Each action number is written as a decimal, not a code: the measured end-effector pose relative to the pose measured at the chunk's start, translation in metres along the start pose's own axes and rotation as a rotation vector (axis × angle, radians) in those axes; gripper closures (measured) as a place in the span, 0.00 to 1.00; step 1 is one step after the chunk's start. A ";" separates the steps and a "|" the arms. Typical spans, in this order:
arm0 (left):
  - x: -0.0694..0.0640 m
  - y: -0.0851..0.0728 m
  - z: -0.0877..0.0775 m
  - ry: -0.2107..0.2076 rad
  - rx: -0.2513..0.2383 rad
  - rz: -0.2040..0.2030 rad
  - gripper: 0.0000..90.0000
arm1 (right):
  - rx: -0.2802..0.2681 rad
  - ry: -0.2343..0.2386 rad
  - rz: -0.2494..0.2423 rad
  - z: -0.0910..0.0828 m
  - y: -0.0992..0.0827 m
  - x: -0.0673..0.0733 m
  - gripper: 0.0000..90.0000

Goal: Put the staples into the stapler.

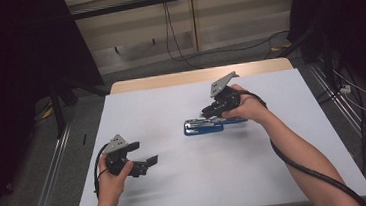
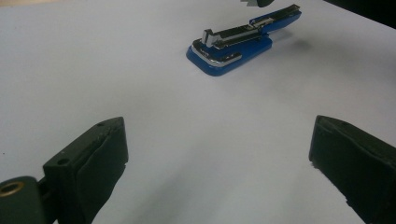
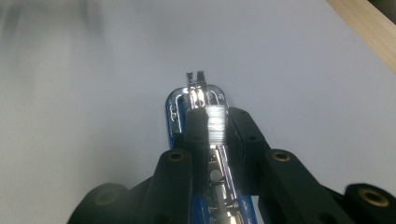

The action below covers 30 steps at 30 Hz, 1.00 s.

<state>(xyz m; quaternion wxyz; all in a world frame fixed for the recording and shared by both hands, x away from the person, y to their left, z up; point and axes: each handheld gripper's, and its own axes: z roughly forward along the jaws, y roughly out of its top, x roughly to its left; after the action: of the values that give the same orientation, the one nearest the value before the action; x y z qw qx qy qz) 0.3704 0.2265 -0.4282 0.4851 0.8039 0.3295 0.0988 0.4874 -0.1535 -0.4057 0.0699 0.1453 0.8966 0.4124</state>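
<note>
No text, label, brand, number or sign can be read anywhere here; the small embossed marks on the chrome metal of the blue stapler [image 3: 200, 112] at mid-table are too blurred to make out.

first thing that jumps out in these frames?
The blue stapler near the middle of the white table, opened up with its metal magazine exposed. The right gripper is shut on that metal part from above. The left gripper hangs open over bare table at the near left, its jaws wide apart and pointed toward the stapler.
</note>
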 end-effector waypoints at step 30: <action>0.000 -0.001 0.000 0.001 0.001 0.002 0.05 | 0.001 0.026 -0.020 0.016 0.007 -0.005 0.88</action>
<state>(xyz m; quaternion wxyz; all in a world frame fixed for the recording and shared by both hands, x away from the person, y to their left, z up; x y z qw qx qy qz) 0.3699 0.2268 -0.4288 0.4845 0.8045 0.3289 0.0994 0.4977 -0.1393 -0.4106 0.0622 0.1308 0.8991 0.4132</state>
